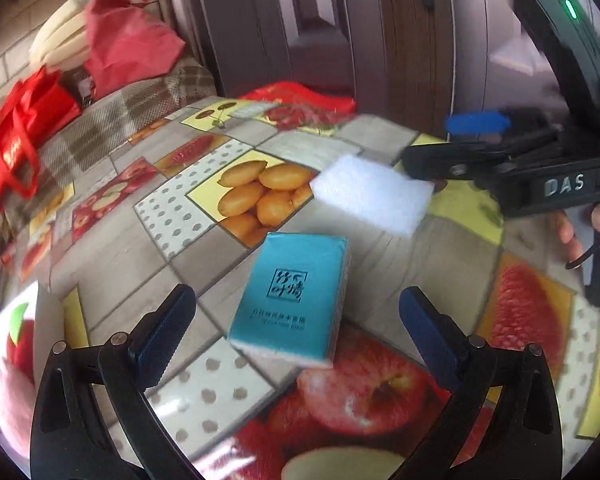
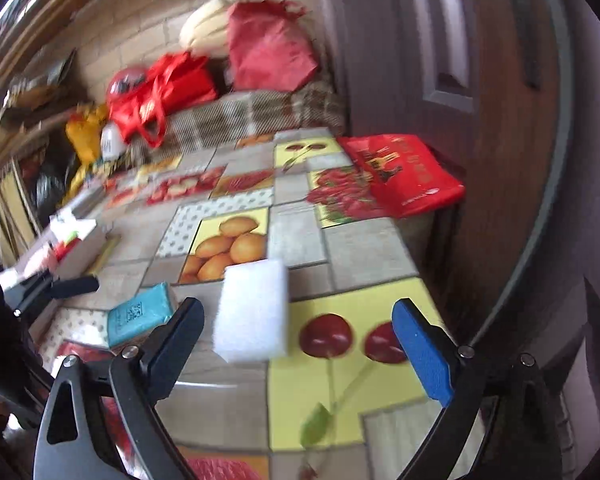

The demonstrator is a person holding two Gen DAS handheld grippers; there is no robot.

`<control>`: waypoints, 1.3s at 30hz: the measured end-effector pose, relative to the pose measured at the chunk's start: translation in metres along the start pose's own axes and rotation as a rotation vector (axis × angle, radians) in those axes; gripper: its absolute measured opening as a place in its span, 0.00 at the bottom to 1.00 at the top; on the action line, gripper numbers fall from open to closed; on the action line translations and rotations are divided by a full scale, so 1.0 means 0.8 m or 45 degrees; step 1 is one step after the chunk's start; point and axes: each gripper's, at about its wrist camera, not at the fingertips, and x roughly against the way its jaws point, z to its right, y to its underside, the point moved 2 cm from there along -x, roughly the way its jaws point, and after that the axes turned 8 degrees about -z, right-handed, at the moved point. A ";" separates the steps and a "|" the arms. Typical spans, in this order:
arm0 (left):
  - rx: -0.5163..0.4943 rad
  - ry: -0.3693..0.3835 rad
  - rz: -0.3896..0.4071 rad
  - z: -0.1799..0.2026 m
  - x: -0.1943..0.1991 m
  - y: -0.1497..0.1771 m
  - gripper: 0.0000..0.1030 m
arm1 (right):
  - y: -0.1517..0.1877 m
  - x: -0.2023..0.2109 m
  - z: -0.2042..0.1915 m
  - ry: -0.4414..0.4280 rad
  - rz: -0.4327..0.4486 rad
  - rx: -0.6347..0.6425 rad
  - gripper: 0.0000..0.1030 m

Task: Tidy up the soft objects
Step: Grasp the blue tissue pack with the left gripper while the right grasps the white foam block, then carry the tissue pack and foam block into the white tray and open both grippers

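Note:
A teal tissue pack (image 1: 292, 300) lies flat on the fruit-patterned tablecloth (image 1: 204, 396), just ahead of and between the spread fingers of my left gripper (image 1: 298, 326), which is open and does not touch it. Beyond it lies a white foam block (image 1: 374, 194). In the right wrist view the foam block (image 2: 254, 312) sits between the wide-apart fingers of my right gripper (image 2: 302, 340), nearer the black left finger, with no pad pressing on it. The teal pack (image 2: 140, 316) shows to its left. The right gripper (image 1: 448, 142) appears at the block's far right corner.
A flat red bag (image 2: 400, 176) lies at the table's far right corner by a dark door (image 2: 480, 80). An open box (image 2: 76, 240) stands at the left. Red bags (image 2: 164, 88) and a pale cushion (image 2: 208, 28) are piled on a plaid-covered seat beyond the table.

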 end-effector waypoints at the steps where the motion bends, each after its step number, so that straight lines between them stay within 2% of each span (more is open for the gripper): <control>1: -0.018 -0.026 -0.019 0.004 -0.007 -0.003 0.99 | -0.005 -0.013 -0.008 0.011 -0.038 0.022 0.92; 2: -0.026 -0.034 -0.034 0.006 -0.013 -0.005 0.98 | -0.009 -0.027 -0.015 0.024 -0.078 0.035 0.92; 4: -0.014 -0.020 -0.063 0.003 -0.020 -0.007 0.82 | -0.014 -0.050 -0.025 0.036 -0.142 0.046 0.91; 5: 0.005 -0.001 -0.078 -0.001 -0.023 -0.007 0.77 | -0.015 -0.058 -0.028 0.034 -0.169 0.047 0.90; 7: 0.065 0.061 -0.102 -0.014 -0.028 -0.005 0.66 | -0.013 -0.073 -0.034 0.000 -0.227 0.062 0.84; 9: 0.132 0.127 -0.120 -0.027 -0.032 -0.005 0.49 | -0.010 -0.078 -0.040 0.032 -0.253 0.094 0.82; 10: 0.162 0.135 -0.120 -0.031 -0.033 -0.004 0.49 | -0.009 -0.076 -0.042 0.037 -0.249 0.107 0.68; 12: 0.203 0.155 -0.105 -0.036 -0.030 -0.003 0.48 | -0.007 -0.073 -0.044 0.040 -0.234 0.118 0.51; 15: 0.213 0.127 0.000 -0.037 -0.010 -0.002 0.48 | -0.004 -0.064 -0.037 0.014 -0.187 0.058 0.51; 19: 0.199 0.022 0.195 -0.030 0.027 0.004 0.48 | 0.003 -0.030 -0.028 -0.034 -0.020 -0.060 0.51; 22: 0.228 -0.027 0.293 -0.033 0.048 0.012 0.48 | 0.015 -0.003 -0.031 -0.111 0.098 -0.130 0.51; 26: 0.298 -0.032 0.359 -0.042 0.072 0.030 0.48 | 0.036 0.037 -0.052 -0.147 0.272 -0.156 0.51; 32: 0.345 -0.038 0.396 -0.045 0.099 0.059 0.48 | 0.050 0.080 -0.075 -0.210 0.475 -0.219 0.51; 39: 0.334 -0.057 0.430 -0.039 0.124 0.084 0.48 | 0.048 0.092 -0.104 -0.225 0.523 -0.158 0.51</control>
